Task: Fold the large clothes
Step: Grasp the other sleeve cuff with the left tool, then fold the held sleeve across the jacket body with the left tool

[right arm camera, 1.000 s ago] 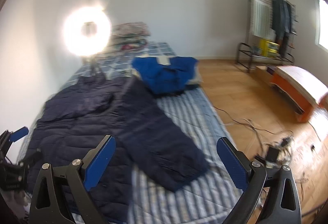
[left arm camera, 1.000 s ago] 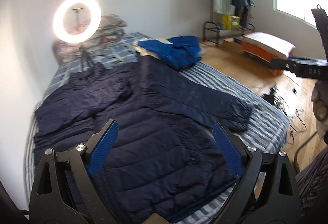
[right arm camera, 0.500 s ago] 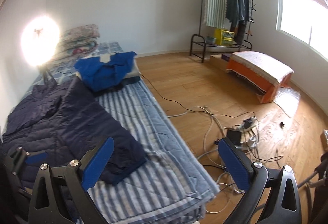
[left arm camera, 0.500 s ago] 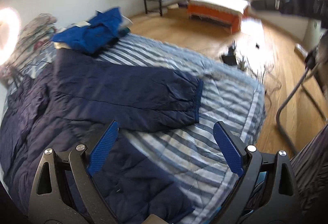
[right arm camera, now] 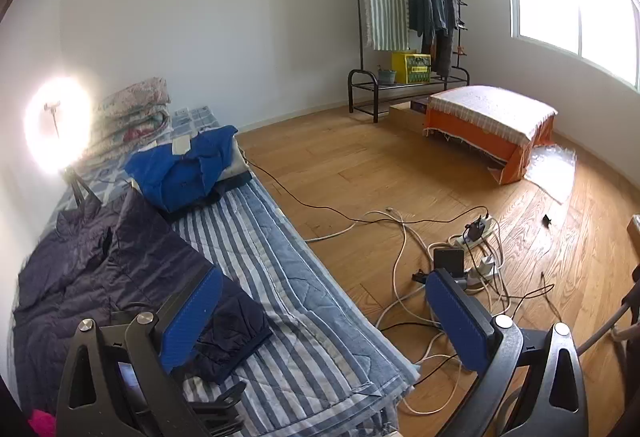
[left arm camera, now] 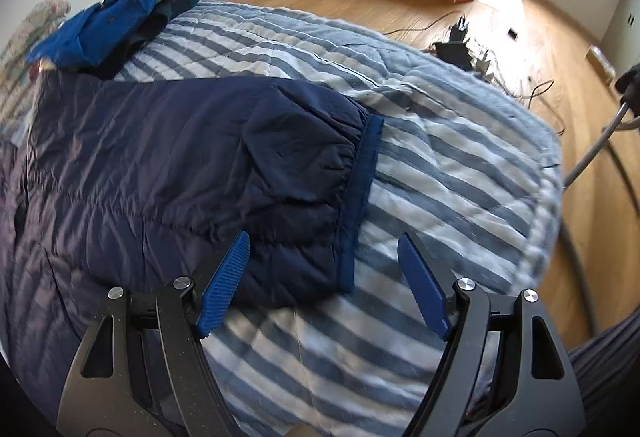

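Observation:
A navy puffer jacket (left arm camera: 132, 157) lies spread on the striped bed blanket (left arm camera: 440, 165). One sleeve stretches across the blanket and ends in a blue-edged cuff (left arm camera: 360, 189). My left gripper (left arm camera: 322, 277) hangs close over that cuff, pointing steeply down. Its jaws are closing, with the cuff's near corner between them but not pressed. In the right wrist view the jacket (right arm camera: 100, 269) fills the bed's left side, with the cuff (right arm camera: 236, 333) near the front. My right gripper (right arm camera: 324, 317) stands open over the bed's edge, holding nothing.
A bright blue garment (right arm camera: 188, 165) sits on a pile further up the bed, with folded quilts (right arm camera: 132, 109) and a ring light (right arm camera: 56, 125) beyond. Cables and a power strip (right arm camera: 472, 237) litter the wooden floor. An orange bench (right arm camera: 488, 125) and clothes rack (right arm camera: 408, 17) stand at the back.
The left gripper swung from over the jacket's body to the sleeve cuff and dropped close to it, its jaws narrowing. The right gripper's view turned right, toward the floor.

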The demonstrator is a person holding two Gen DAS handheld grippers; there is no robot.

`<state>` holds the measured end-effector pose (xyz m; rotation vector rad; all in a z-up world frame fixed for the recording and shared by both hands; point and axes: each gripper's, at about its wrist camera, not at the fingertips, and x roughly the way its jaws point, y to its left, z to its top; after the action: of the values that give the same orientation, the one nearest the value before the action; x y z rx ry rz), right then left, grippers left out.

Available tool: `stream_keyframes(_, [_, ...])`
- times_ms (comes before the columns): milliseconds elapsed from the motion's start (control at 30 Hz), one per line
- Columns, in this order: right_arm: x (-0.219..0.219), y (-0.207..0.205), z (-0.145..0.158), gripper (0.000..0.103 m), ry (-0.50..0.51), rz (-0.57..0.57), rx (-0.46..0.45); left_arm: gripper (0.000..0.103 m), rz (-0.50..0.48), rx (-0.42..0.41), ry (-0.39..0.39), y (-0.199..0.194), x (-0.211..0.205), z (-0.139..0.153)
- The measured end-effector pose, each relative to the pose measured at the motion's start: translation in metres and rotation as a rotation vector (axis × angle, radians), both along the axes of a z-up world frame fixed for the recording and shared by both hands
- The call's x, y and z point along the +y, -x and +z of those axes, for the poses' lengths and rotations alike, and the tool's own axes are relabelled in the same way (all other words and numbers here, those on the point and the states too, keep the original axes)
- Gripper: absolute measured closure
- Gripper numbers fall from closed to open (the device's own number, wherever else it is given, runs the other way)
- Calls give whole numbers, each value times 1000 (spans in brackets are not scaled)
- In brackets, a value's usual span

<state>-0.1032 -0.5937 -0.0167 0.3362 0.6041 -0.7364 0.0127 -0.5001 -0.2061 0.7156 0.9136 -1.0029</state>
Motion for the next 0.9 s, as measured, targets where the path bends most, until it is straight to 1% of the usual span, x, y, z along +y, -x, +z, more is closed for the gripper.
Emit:
stream_keyframes(67, [0,0,1,0,-8,8,-10,24,-8,-36,-32,-1,-8,-5])
stream_keyframes(167, [2,0,4,0,-8,17,-23,24,-4,-58,-69,-5,-15,-12])
stream_keyframes(267, [4,1,6,0,-11,20,-37,24,7,-24,-58,-13,-17,-15])
stream_keyframes(300, [4,1,6,0,-13,21,-42,26,9,-11,-53,-16,-19,-17])
stream_keyframes(333, [4,1,7,0,-16,20,-46,29,13,9,-45,-19,-19,-17])
stream_keyframes(400, [3,1,7,0,-27,22,-52,42,17,33,-30,-24,-19,-15])
stream_keyframes(467, [3,-1,6,0,-53,31,-59,74,15,47,-23,-27,-18,-11])
stream_keyframes(533, [3,-3,6,0,-77,39,-67,89,29,54,-18,-30,-19,-7])
stream_keyframes(567, [4,-4,7,0,-87,45,-73,92,41,69,-5,-33,-17,-3])
stream_keyframes(700, [15,-12,11,0,-74,71,-80,95,76,133,51,-45,-6,12])
stream_keyframes(800, [25,-19,14,0,-54,92,-77,96,98,153,107,-55,9,32])
stream_keyframes(900, [30,-25,16,0,-58,110,-79,96,127,186,171,-70,29,56])
